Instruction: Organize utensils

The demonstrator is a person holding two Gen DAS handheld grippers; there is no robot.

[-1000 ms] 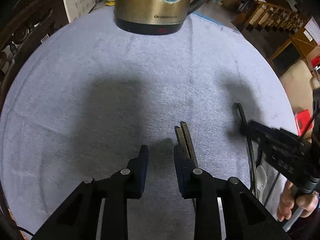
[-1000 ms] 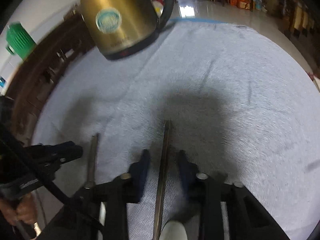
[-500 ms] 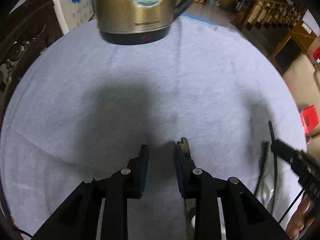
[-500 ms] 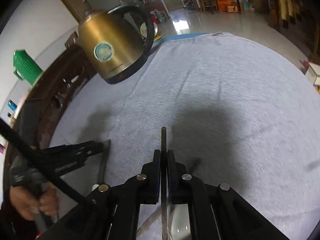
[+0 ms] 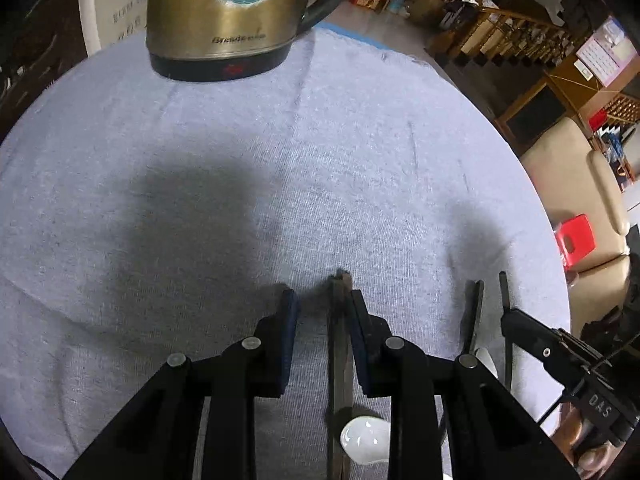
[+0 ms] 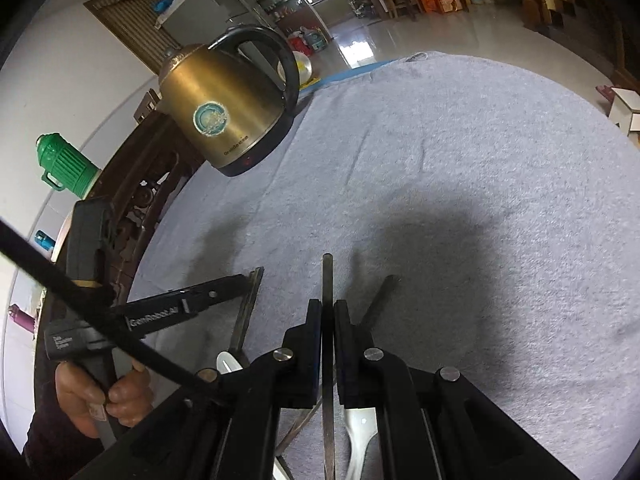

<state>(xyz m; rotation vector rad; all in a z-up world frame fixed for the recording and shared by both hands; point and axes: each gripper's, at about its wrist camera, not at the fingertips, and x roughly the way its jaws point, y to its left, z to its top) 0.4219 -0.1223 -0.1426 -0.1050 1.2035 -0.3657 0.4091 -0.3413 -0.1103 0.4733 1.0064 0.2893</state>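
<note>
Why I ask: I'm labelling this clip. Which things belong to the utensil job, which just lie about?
Job: held chopstick, right gripper, left gripper, paired chopsticks, white spoon.
Lying about: kettle, green flask, red stool.

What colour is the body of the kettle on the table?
The kettle is brassy gold with a black base and handle; the right wrist view shows it best.
</note>
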